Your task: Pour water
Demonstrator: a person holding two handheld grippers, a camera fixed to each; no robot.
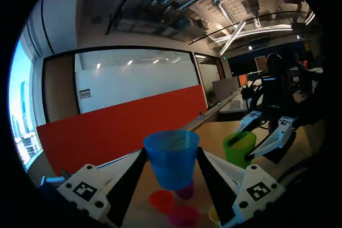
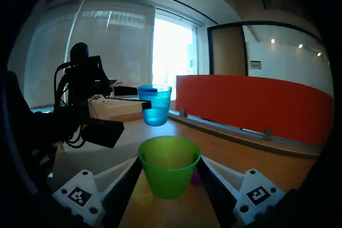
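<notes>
Desk (image 1: 213,133); L hand-held gripper (image 1: 172,155) round cup (image 1: 171,166)

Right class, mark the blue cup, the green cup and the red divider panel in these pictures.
blue cup (image 1: 172,164): left gripper view, on its side wall.
green cup (image 2: 169,176): right gripper view, on its side wall.
red divider panel (image 2: 256,104): right gripper view, middle of its face.

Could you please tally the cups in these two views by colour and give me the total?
blue cup: 1
green cup: 1
orange cup: 1
magenta cups: 2
yellow cup: 1
Total: 6
</notes>
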